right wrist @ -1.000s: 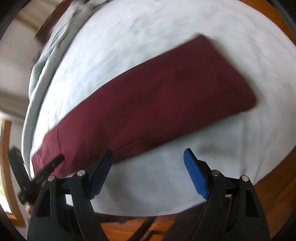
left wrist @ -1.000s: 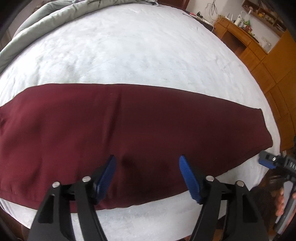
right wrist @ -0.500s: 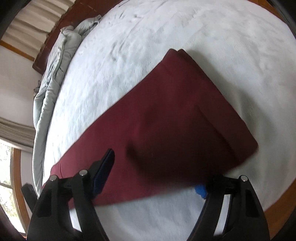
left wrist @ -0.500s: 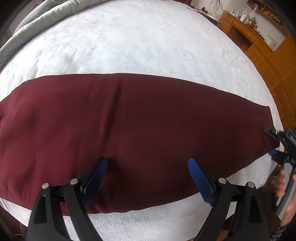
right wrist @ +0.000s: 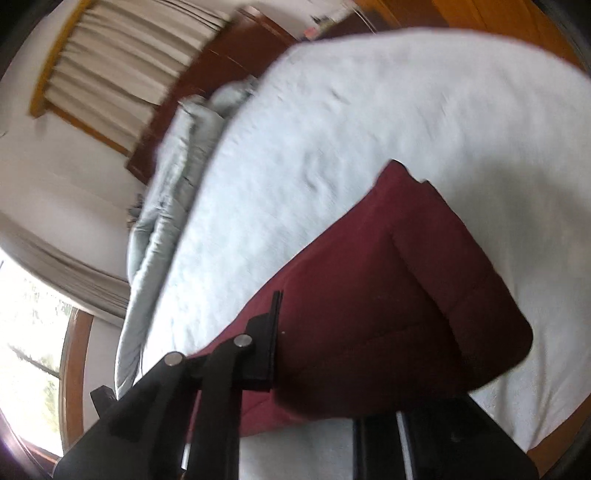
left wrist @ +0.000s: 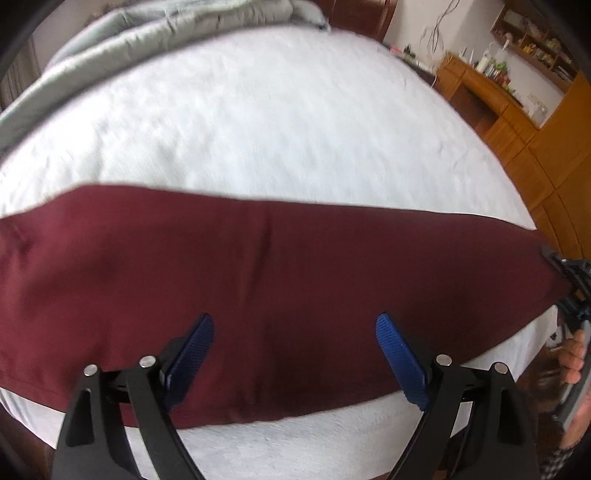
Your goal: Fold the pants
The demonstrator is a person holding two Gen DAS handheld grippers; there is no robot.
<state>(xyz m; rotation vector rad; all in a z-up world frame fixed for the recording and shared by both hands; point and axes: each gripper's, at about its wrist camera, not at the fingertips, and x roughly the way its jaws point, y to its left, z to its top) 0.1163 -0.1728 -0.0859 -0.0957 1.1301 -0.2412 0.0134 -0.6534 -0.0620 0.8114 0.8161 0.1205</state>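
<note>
Dark red pants lie lengthwise across the white bed, folded leg over leg. My left gripper hovers open above the near edge of their middle, nothing between its blue pads. At the right edge my right gripper sits at the leg end, held by a person's hand. In the right wrist view the jaws of the right gripper are closing with the pants' leg end between them. The cloth bulges up over the jaws and hides the right finger.
A grey quilt is bunched along the far side of the bed, before a dark headboard. Wooden cabinets and a desk stand to the right. White sheet stretches beyond the pants.
My right gripper came in over the leg end, closed on it and lifted the cloth. My left gripper's jaws widened and it drew slightly back and up.
</note>
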